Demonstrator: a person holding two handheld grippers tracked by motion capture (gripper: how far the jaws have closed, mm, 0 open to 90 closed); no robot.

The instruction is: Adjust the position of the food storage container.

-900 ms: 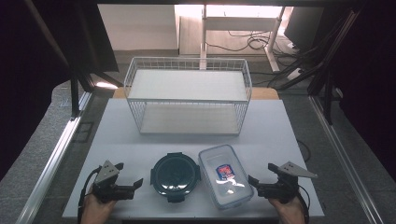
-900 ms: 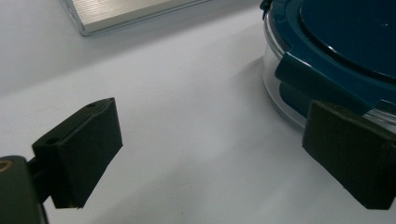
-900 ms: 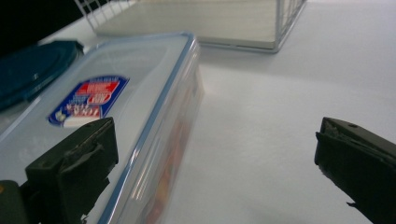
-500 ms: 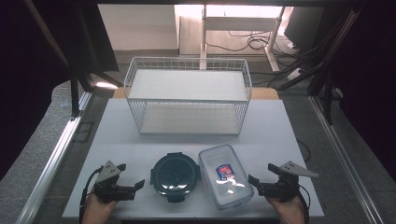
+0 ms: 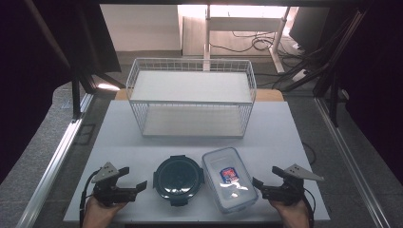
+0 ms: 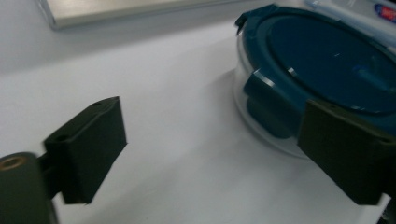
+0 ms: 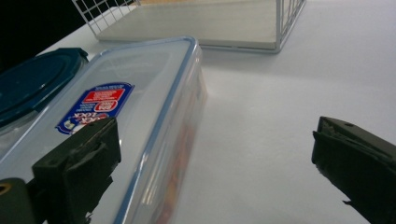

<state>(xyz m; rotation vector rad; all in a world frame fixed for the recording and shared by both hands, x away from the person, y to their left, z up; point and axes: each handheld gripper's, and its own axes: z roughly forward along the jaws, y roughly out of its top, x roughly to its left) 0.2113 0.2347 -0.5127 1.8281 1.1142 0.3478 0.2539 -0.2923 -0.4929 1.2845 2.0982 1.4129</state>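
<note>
A round container with a dark teal clip lid (image 5: 178,176) sits near the table's front edge. A clear rectangular container with a blue-rimmed lid and a red and blue label (image 5: 229,183) lies just to its right. My left gripper (image 5: 134,177) rests left of the round container, open and pointing at it. In the left gripper view the jaws (image 6: 215,154) stand wide over bare table, with the round container (image 6: 322,60) just behind the right jaw. My right gripper (image 5: 265,176) is open beside the clear container's right side. The clear container (image 7: 126,107) lies behind its left jaw.
A white wire rack with two shelves (image 5: 191,95) stands at the back middle of the white table (image 5: 285,133). Its lower shelf (image 7: 201,23) lies beyond the clear container. Metal rails run along both sides of the table. A hand holds each gripper at the front edge.
</note>
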